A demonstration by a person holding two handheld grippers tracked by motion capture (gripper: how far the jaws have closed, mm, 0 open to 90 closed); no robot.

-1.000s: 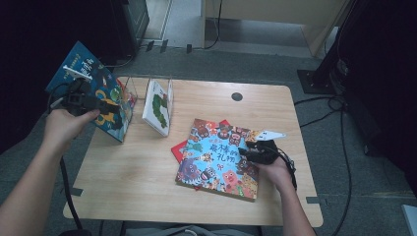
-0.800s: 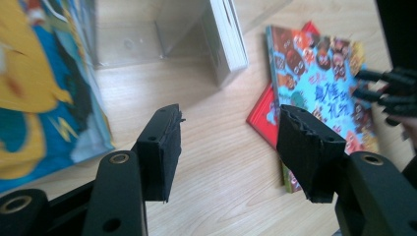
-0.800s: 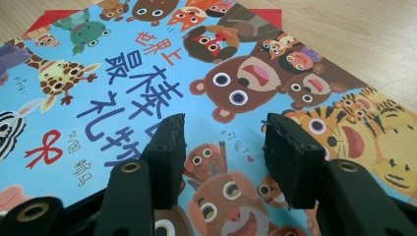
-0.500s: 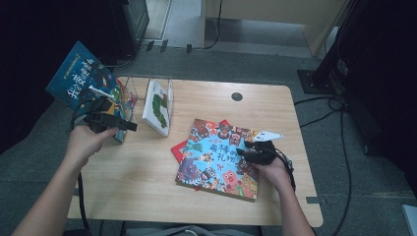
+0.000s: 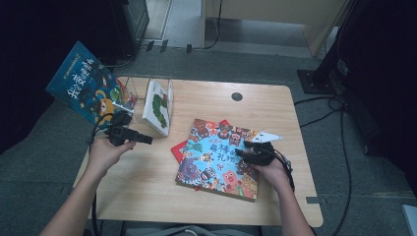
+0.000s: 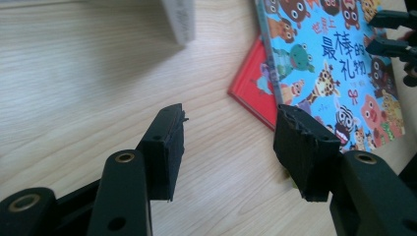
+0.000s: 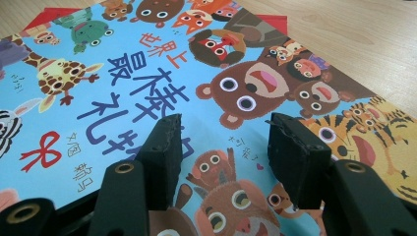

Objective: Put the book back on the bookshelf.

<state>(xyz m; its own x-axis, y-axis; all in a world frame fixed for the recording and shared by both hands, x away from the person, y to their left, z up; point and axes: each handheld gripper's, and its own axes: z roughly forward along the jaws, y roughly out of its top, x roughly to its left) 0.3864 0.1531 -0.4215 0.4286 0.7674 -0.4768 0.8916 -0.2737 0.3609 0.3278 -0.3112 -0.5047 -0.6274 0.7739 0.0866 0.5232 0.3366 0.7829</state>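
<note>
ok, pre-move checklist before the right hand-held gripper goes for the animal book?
1. Right hand-held gripper jaws open, nothing between them: ok.
2. It sits over the animal book, near its right edge: ok.
3. Book flat on the table: ok.
4. Nothing lying on the book: ok.
5. Red book lies under it and may drag along: not ok.
6. Left hand-held gripper open, empty, apart from the book: ok.

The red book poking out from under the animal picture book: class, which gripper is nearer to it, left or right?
Right. The right gripper hovers over the animal picture book covering the red book, jaws open. The left gripper sits apart over bare table, jaws open.
</note>
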